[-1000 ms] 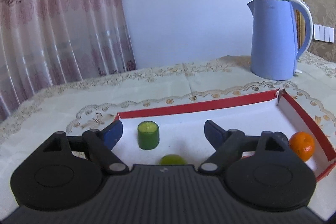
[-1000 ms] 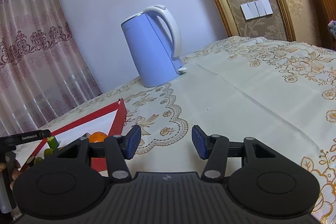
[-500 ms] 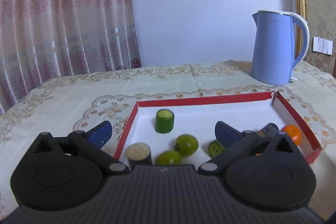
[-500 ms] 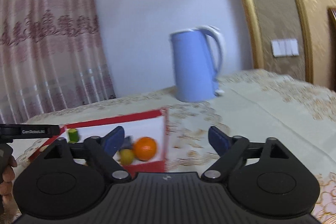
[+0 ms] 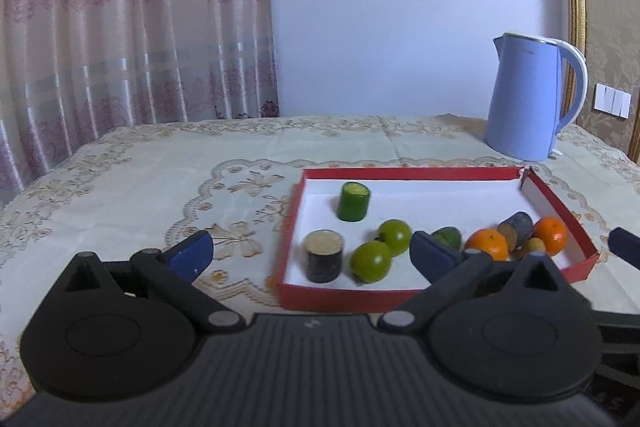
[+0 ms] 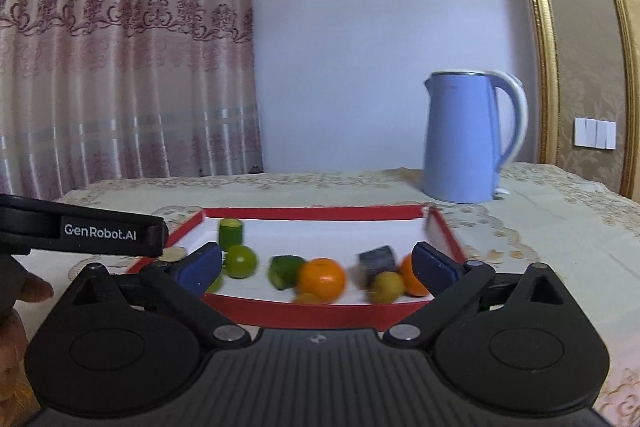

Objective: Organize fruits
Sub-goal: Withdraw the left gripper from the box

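A red tray [image 5: 400, 173] with a white floor holds the fruit. In it are a green cylinder [image 5: 352, 202], a dark cylinder [image 5: 323, 256], two green round fruits [image 5: 394, 236], two oranges [image 5: 487, 243] and a dark piece lying on its side [image 5: 518, 227]. My left gripper [image 5: 312, 255] hangs open before the tray's near left corner, with nothing pressed between its pads. My right gripper [image 6: 318, 267] faces the tray's near rim [image 6: 312, 311]. Its jaws are opening wide and grip nothing. An orange [image 6: 322, 279] lies beyond them.
A blue kettle [image 5: 528, 99] stands behind the tray at the back right of the embroidered tablecloth [image 5: 140, 187]. In the right wrist view the left gripper's body [image 6: 80, 231] and a person's hand [image 6: 24, 291] are at the left. Curtains and a wall stand behind the table.
The left gripper backed out of the tray, which now shows whole, and its jaws widened. The right gripper swung left from the bare cloth to face the tray, and its jaws spread wide.
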Motion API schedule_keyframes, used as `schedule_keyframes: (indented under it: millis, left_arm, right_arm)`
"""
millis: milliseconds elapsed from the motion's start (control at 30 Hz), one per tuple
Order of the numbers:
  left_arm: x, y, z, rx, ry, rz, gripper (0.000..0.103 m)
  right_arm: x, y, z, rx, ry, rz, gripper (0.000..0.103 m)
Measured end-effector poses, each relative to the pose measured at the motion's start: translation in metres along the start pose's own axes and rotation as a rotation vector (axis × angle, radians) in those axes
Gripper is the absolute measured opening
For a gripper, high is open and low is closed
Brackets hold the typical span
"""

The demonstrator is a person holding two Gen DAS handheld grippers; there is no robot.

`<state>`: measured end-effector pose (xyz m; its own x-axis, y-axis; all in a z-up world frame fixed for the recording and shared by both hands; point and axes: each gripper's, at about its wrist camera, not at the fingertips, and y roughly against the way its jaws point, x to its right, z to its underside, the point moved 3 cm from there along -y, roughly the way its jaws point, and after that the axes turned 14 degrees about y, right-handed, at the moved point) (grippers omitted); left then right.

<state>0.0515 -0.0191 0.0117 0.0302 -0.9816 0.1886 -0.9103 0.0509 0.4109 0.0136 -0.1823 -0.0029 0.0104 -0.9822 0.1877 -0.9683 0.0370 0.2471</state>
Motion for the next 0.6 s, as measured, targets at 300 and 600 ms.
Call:
schedule_keyframes:
  millis: [300, 600]
  left_arm:
    - [-0.024, 0.005, 0.000, 0.012, 0.008, -0.043, 0.103]
    - [-0.033, 0.000, 0.000, -0.014, 0.030, -0.049, 0.103]
  right_arm:
    - [-0.028, -0.006, -0.001, 0.006, 0.041, -0.036, 0.102]
    - [-0.040, -0.010, -0.003, 0.008, 0.065, -0.048, 0.102]
